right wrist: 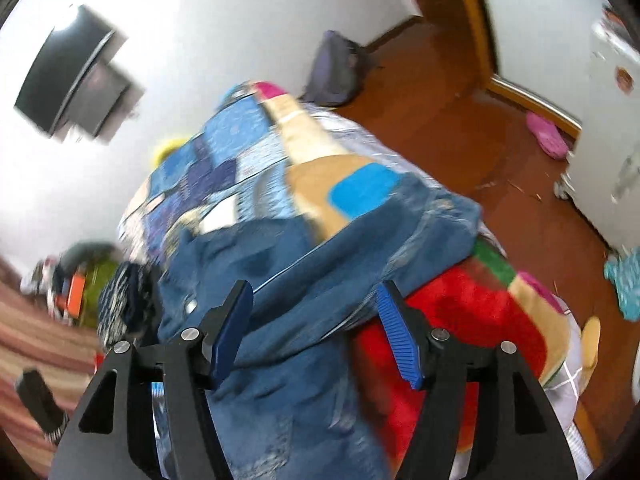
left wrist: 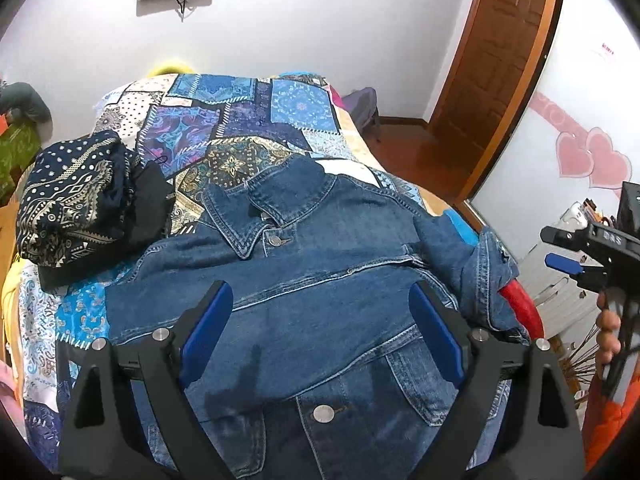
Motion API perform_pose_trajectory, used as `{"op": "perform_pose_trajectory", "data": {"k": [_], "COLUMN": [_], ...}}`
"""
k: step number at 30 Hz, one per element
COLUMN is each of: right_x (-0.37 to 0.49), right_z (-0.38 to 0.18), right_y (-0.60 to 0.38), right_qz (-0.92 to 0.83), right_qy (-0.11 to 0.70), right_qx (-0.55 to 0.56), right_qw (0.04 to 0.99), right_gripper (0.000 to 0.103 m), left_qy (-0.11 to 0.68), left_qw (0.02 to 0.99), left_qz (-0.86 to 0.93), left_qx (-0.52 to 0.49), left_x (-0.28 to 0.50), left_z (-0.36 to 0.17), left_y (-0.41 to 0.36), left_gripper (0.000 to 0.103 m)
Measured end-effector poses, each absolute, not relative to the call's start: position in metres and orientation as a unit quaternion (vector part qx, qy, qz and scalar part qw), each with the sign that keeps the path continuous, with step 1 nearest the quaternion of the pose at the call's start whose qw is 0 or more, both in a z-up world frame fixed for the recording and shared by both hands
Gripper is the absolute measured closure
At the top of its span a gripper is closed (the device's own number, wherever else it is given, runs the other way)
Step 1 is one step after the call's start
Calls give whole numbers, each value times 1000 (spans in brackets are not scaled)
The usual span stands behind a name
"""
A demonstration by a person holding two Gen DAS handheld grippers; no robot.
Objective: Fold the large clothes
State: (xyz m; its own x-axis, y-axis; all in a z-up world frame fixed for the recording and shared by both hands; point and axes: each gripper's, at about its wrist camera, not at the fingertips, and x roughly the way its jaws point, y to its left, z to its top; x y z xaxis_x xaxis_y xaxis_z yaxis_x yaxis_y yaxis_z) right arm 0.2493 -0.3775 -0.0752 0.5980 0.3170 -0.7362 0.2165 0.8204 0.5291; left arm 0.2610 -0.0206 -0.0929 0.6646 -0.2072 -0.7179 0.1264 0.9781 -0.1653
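Note:
A blue denim jacket [left wrist: 320, 292] lies front up on the bed, collar toward the far end, one sleeve bunched at the bed's right edge. My left gripper [left wrist: 320, 300] hovers open above the jacket's chest, holding nothing. My right gripper [right wrist: 316, 304] is open above the jacket's right side [right wrist: 304, 272], empty; its view is blurred by motion. It also shows in the left wrist view [left wrist: 560, 248] at the far right, off the bed.
A patchwork bedspread [left wrist: 248, 120] covers the bed. A pile of dark patterned clothes [left wrist: 80, 196] sits at the left. A red blanket [right wrist: 448, 312] hangs at the bed's right edge. A wooden door [left wrist: 492, 56] and a pink slipper [right wrist: 546, 134] lie beyond.

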Motion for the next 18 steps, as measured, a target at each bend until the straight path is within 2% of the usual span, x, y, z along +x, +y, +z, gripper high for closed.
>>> {"op": "perform_pose_trajectory", "data": {"k": [9, 13, 14, 15, 18], "right_x": [279, 284, 286, 287, 296], "right_z": [-156, -161, -158, -154, -144], "right_y": [-413, -414, -412, -410, -404], "right_qz": [-24, -42, -49, -57, -52], "right_qy": [507, 493, 489, 487, 481], "right_qx": [396, 387, 379, 365, 341], "right_qw": [766, 778, 784, 791, 806], "right_gripper": [42, 43, 52, 67, 83], "left_qy": [429, 437, 438, 439, 438], "left_qw": [898, 894, 894, 894, 894], "left_qz": [-81, -76, -74, -72, -67], "left_qx": [-53, -56, -58, -60, -65], "left_x": [279, 283, 284, 284, 283], "left_z": [-115, -122, -123, -124, -124], "left_y": [-21, -17, -15, -13, -8], "left_gripper": [13, 13, 13, 13, 13]}}
